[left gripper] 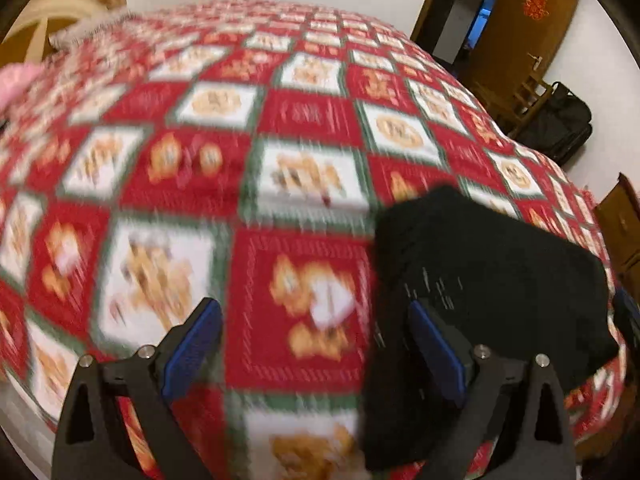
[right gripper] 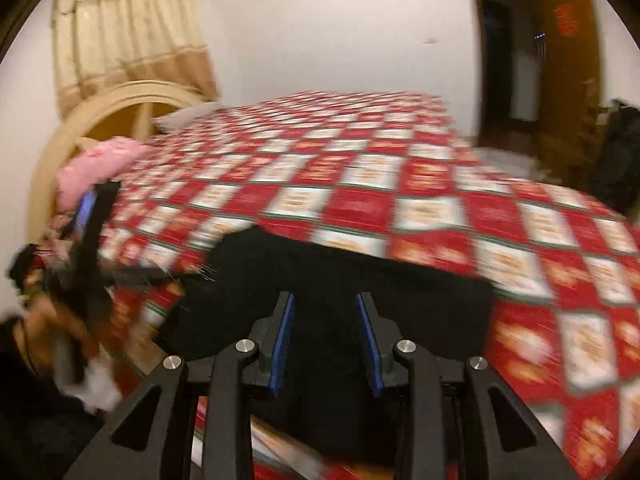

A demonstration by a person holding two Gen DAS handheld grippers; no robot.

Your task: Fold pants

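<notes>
The black pants (left gripper: pixel 480 280) lie folded into a compact block on the red and white patterned bedspread (left gripper: pixel 240 140). In the left wrist view my left gripper (left gripper: pixel 316 320) is open and empty, its right finger (left gripper: pixel 436 344) at the pants' left edge. In the right wrist view the pants (right gripper: pixel 340 276) lie right ahead, and my right gripper (right gripper: pixel 325 320) is open and empty above them. The left gripper (right gripper: pixel 90 216) shows at the left of that view, raised off the bed. Both views are blurred by motion.
A pink pillow (right gripper: pixel 96 164) and a cream headboard (right gripper: pixel 132 104) are at the bed's far left. A wooden door (left gripper: pixel 520 28) and a black bag (left gripper: pixel 560 124) stand past the bed's right side. A wooden cabinet (left gripper: pixel 624 224) is at the right edge.
</notes>
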